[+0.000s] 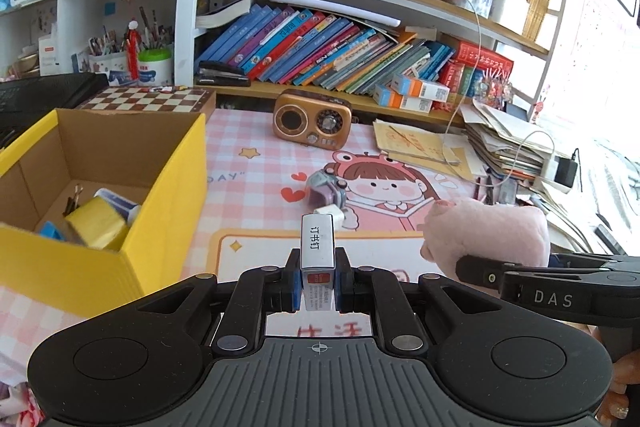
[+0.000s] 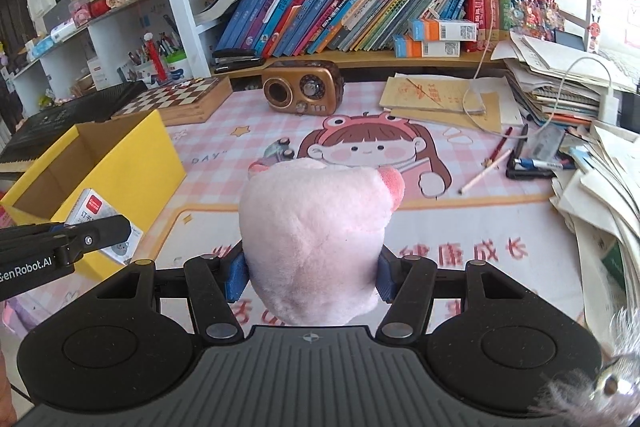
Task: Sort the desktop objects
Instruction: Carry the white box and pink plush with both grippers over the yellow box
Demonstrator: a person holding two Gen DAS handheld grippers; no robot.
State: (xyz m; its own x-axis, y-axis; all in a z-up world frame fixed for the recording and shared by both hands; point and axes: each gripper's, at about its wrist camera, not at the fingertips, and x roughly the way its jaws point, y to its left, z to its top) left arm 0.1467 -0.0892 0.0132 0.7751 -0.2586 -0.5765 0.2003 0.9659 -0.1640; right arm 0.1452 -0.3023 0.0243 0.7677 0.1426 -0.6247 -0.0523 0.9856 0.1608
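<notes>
Pink plush pig (image 2: 316, 239), yellow box (image 1: 168, 195), pink-and-white checked mat (image 1: 256, 171)

Staple box (image 1: 317, 247) reads "订书钉"; right gripper (image 1: 520, 281) arm apparently "DAS".

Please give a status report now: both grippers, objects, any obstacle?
Left gripper shut on staple box. Right gripper shut on pink plush toy. Yellow box open at left, nothing blocking.

Yellow box (image 1: 168, 187) stood open-topped at my left; tall near wall blocked low sideways entry, way in was from above. Box floor already part filled. Staple box (image 1: 317, 251) filled my left jaws, plush pig (image 2: 316, 239) my right. Bare mat (image 2: 224, 187) lay between box and pig. Small toy (image 1: 326, 187) and radio (image 1: 312, 123) stood ahead. Paper stacks (image 2: 592, 195) and pens (image 2: 536, 163) crowded right edge of worktop.
</notes>
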